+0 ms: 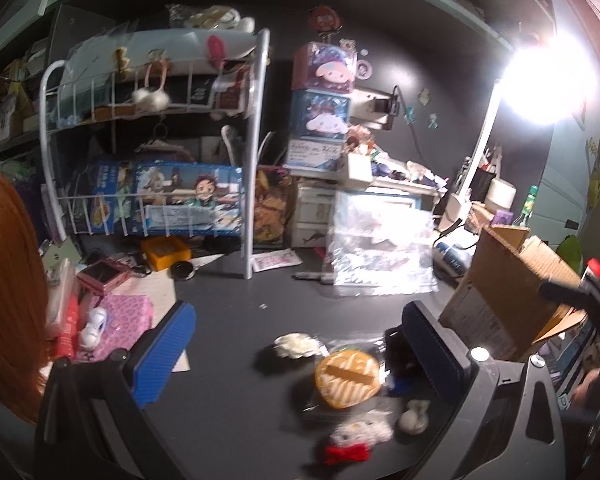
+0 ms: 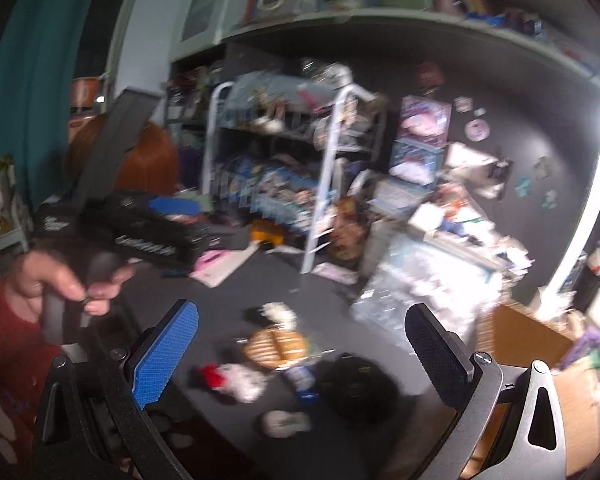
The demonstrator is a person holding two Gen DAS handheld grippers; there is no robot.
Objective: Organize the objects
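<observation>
Small items lie on the dark desk (image 1: 236, 304): a round orange striped pouch (image 1: 347, 376), a white fluffy piece (image 1: 296, 345), a white plush with a red bow (image 1: 350, 442), a small grey charm (image 1: 413, 418). My left gripper (image 1: 296, 344) is open and empty, just above and behind them. In the right wrist view the same pouch (image 2: 278, 347), red-bow plush (image 2: 230, 378) and a black pouch (image 2: 356, 388) lie below my right gripper (image 2: 302, 344), which is open and empty. The left gripper body (image 2: 140, 232) shows at upper left there.
A white wire rack (image 1: 156, 132) with anime boxes stands at the back left. Stacked character boxes (image 1: 320, 108), a clear plastic bag (image 1: 380, 248) and a bright lamp (image 1: 548, 80) are behind. A cardboard box (image 1: 508, 292) is at right. Pink items (image 1: 112, 312) crowd the left.
</observation>
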